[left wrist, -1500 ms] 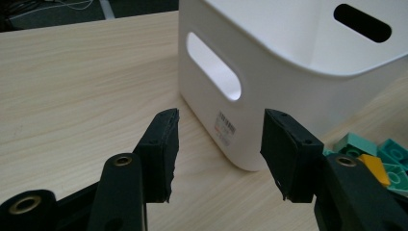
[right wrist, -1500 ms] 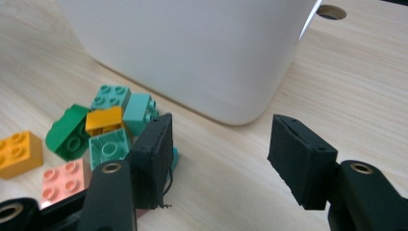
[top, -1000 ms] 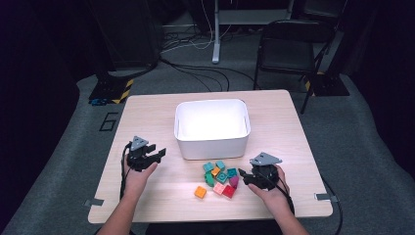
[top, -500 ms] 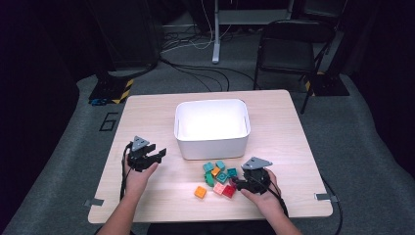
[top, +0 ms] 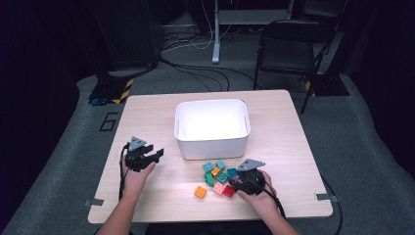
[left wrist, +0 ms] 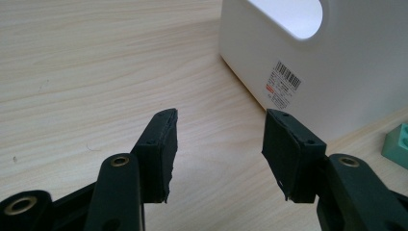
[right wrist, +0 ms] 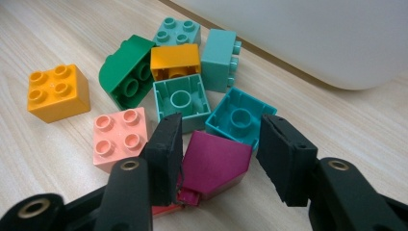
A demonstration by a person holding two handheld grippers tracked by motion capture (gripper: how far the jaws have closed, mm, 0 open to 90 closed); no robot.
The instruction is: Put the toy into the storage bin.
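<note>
A pile of several toy blocks (top: pixel 218 175) lies on the table in front of the white bin (top: pixel 213 146). My right gripper (top: pixel 232 184) is at the pile's right side, and its jaws are open. In the right gripper view they stand either side of a magenta block (right wrist: pixel 214 163), with a red block (right wrist: pixel 185 198) under it. Beyond lie a teal block (right wrist: pixel 236 118), a mint block (right wrist: pixel 182 101), a pink block (right wrist: pixel 120 137), a green block (right wrist: pixel 127 72) and an orange block (right wrist: pixel 57 91). My left gripper (top: pixel 157 154) rests open and holds nothing, left of the bin (left wrist: pixel 337 72).
The wooden table (top: pixel 156 115) has bare room left and right of the bin. A lone orange block (top: pixel 199 192) sits near the front edge. A chair (top: pixel 288 46) and cables stand on the floor beyond the table. A mint block (left wrist: pixel 397 144) shows at the left gripper view's edge.
My right gripper has moved left across the table into the block pile and now brackets the magenta block. The left gripper has stayed in place.
</note>
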